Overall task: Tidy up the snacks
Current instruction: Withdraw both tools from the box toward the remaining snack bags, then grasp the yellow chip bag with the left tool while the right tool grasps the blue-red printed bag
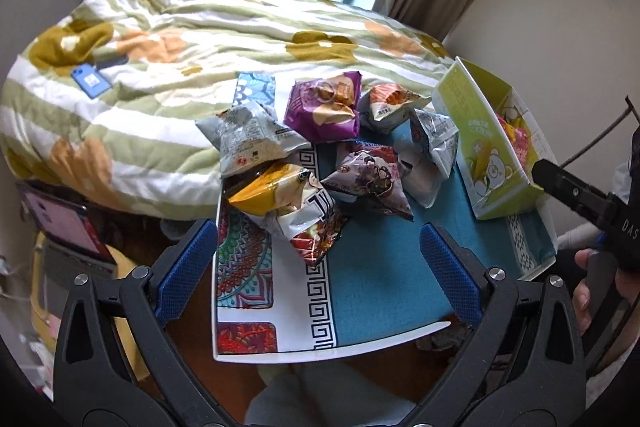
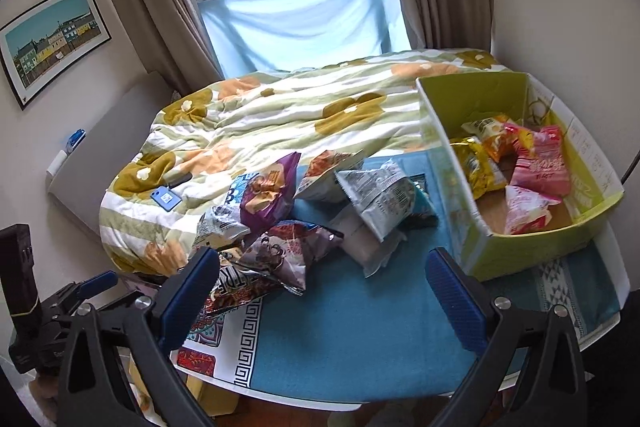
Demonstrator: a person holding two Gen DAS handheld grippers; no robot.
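We see loose snack packets [image 2: 304,211] heaped ahead of our spread, empty right gripper [image 2: 320,291]; the green box [image 2: 516,255] sits beyond its right finger. Left gripper [image 1: 320,267] hovers, likewise spread.

One green cardboard box [image 2: 516,251] stands on the table. Inside it lie five snack packets: two yellow [image 2: 474,163], three pink or red [image 2: 546,167]. Left of the box, about nine loose packets are heaped, among them one purple [image 1: 324,107]; overlaps blur that count.
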